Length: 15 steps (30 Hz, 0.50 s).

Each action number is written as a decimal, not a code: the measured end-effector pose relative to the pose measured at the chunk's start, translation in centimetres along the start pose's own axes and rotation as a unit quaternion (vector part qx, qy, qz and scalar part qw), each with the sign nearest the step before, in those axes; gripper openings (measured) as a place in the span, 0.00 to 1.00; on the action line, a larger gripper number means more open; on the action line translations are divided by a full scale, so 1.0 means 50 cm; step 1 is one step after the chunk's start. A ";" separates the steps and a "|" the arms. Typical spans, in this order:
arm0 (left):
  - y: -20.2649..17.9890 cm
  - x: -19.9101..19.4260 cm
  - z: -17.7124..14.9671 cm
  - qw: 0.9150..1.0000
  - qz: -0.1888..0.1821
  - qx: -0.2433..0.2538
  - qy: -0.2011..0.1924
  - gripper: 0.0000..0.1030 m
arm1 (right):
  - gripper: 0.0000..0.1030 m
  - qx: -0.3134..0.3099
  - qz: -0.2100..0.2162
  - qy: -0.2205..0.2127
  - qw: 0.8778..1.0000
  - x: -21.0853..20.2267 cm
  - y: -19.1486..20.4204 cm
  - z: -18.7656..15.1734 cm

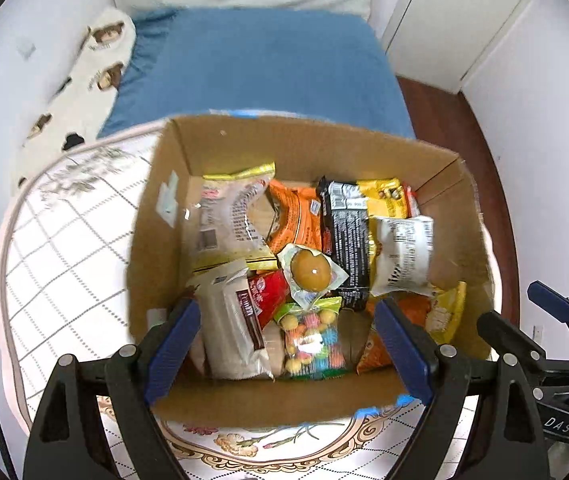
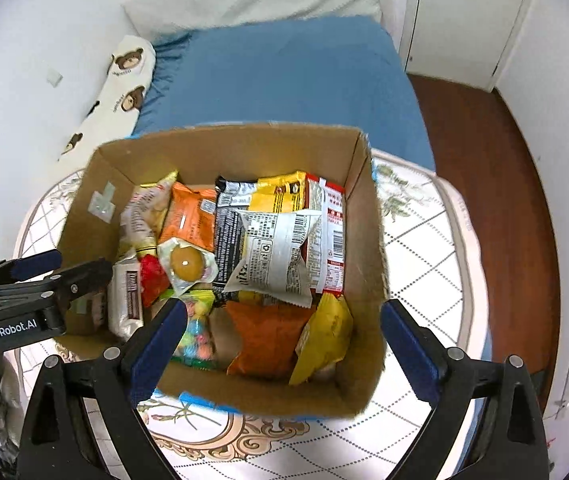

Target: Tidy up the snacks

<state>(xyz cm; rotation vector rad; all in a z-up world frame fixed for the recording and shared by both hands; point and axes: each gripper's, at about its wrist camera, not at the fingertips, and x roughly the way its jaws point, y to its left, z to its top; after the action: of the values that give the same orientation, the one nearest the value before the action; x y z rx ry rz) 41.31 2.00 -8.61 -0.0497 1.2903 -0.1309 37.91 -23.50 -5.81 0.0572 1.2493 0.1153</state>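
Observation:
An open cardboard box [image 1: 152, 216] [image 2: 364, 208] stands on a patterned cushion and holds several snack packets. Among them are a clear pack with a brown egg [image 1: 310, 274] [image 2: 186, 262], a bag of coloured candy balls [image 1: 312, 340] [image 2: 198, 332], a black bar [image 1: 348, 240], a white packet [image 1: 404, 256] [image 2: 276, 256], and an orange bag [image 2: 268, 336]. My left gripper [image 1: 288, 344] is open and empty, hovering over the box's near side. My right gripper [image 2: 284, 344] is open and empty over the box's near right part. Each gripper shows at the edge of the other's view.
The box rests on a white checked cushion [image 1: 64, 248] [image 2: 424, 248] with a floral border. Behind it lies a blue-sheeted bed [image 1: 256, 68] [image 2: 292, 76] with a bear-print pillow [image 1: 96, 60]. Brown floor [image 2: 496, 168] and white cabinet doors [image 2: 456, 20] lie to the right.

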 end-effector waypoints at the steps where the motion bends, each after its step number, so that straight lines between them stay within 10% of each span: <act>1: 0.001 -0.018 -0.010 1.000 0.002 0.001 -0.011 0.87 | 0.96 -0.002 0.002 -0.010 1.000 -0.020 0.005 -0.010; 15: -0.010 -0.248 -0.200 0.989 0.014 0.002 -0.144 0.87 | 0.99 -0.005 -0.002 -0.120 0.993 -0.257 0.046 -0.177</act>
<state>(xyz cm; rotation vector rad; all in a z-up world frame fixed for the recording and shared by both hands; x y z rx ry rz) 28.33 3.43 0.51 -0.0462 1.0015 -0.0984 25.41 -22.92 3.75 0.0587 1.0091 0.1083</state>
